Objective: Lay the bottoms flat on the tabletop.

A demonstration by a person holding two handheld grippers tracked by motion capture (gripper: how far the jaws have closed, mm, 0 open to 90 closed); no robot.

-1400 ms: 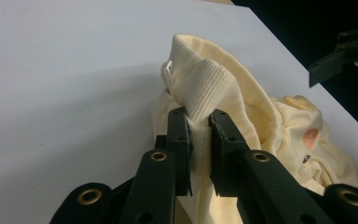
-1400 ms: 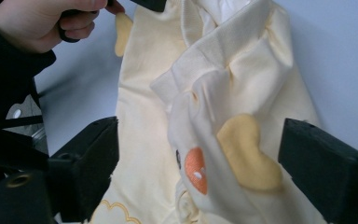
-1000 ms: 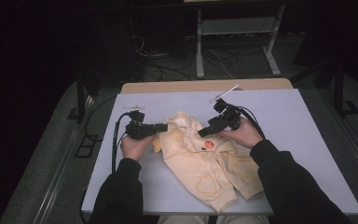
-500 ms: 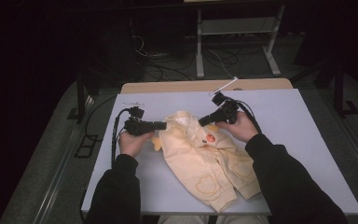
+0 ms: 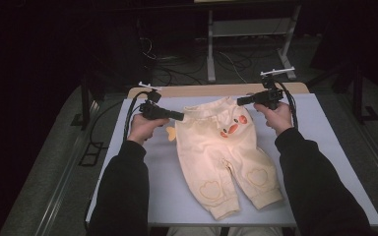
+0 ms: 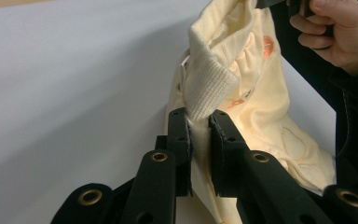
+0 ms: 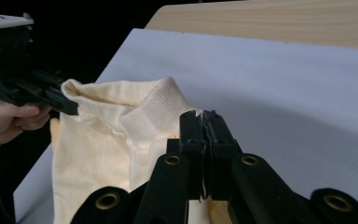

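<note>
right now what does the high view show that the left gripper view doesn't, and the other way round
The high view alone takes in the whole pants: both legs, heart knee patches, cuffs at the table's near edge, plus both sleeves. The left gripper view alone gives the left gripper close up, jaws pinching the ribbed waistband. Both share the cream pants with orange print, the white table and the right hand.
</note>
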